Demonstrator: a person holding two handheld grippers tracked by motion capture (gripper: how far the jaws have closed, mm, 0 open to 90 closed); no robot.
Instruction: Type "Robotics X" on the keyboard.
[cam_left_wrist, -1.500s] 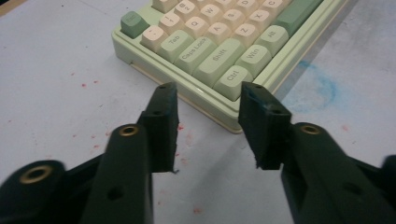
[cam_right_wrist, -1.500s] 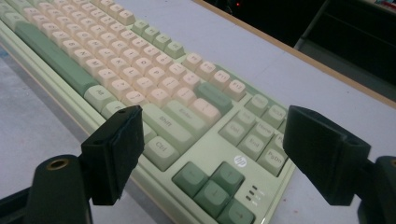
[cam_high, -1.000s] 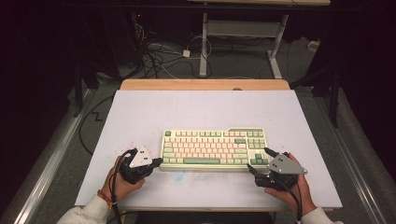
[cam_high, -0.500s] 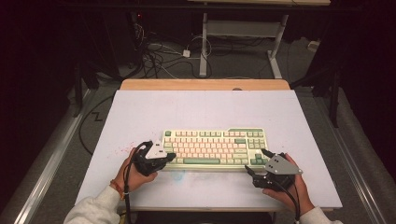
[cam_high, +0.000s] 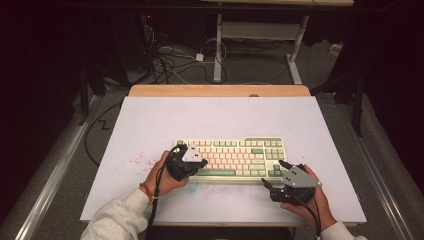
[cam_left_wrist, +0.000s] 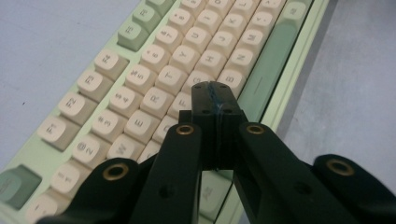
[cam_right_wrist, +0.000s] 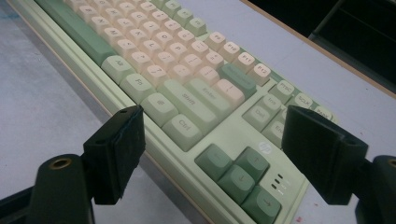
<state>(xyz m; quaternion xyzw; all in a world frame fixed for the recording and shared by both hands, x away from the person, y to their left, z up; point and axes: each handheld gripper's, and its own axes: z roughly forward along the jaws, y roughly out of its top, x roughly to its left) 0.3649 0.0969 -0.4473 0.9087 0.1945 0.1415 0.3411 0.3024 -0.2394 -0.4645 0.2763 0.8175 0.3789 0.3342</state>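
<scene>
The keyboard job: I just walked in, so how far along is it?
Done: the left tongs are shut and poised over the letter keys of the keyboard, above the F and G area in the left gripper view. In hand: that pressing approach; contact with a key cannot be told. Left: the right tongs wait open at the keyboard's near right corner by the arrow keys, holding nothing.

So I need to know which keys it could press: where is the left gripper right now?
In the high view the left gripper is at the keyboard's left end; its own view shows its shut jaws over the letter keys near F and G.
</scene>
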